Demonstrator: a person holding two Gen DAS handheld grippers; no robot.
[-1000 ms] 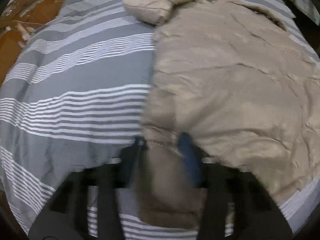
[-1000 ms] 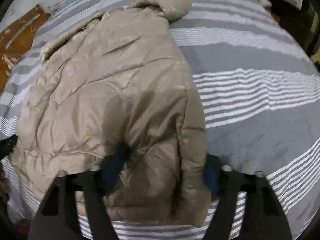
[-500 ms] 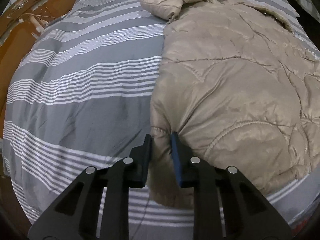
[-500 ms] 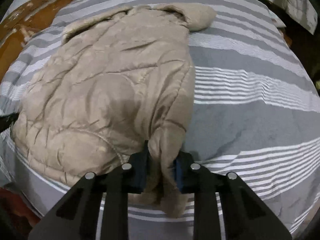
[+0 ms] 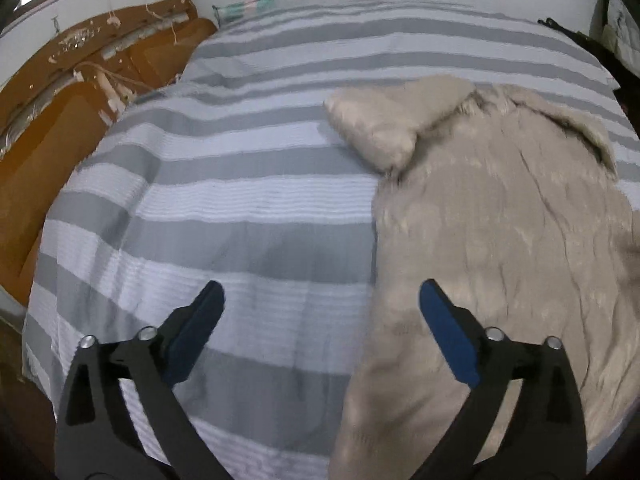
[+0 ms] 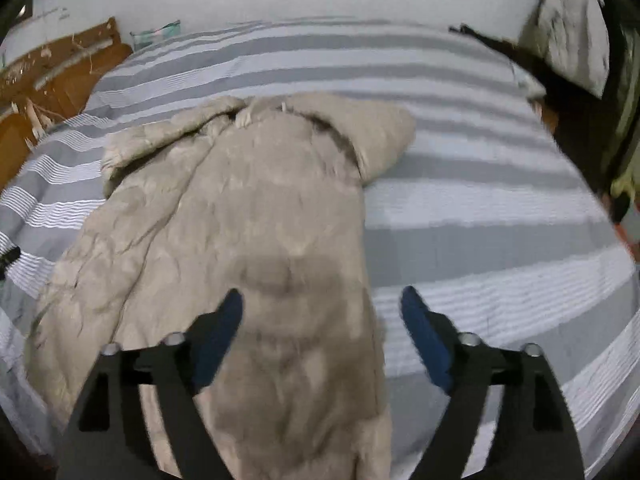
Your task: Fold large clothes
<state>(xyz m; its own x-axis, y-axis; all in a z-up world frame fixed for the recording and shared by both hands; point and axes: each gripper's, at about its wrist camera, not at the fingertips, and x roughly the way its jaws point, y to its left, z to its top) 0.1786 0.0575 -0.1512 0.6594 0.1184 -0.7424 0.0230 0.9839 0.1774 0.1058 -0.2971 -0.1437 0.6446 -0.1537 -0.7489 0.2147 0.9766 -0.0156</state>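
Both my grippers, left (image 5: 320, 296) and right (image 6: 322, 300), have just opened and hold nothing; coat (image 6: 248, 220) lies flat on bed (image 5: 224, 216) below my fingers — puffy, soft, likely slick, so grab hem corners deep.

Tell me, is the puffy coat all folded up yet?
Not yet. The beige coat lies lengthwise on the striped bed, its sides seemingly tucked in. Both tools, left tool and right tool, have just opened and grip nothing. Folding it shorter is probably still left.
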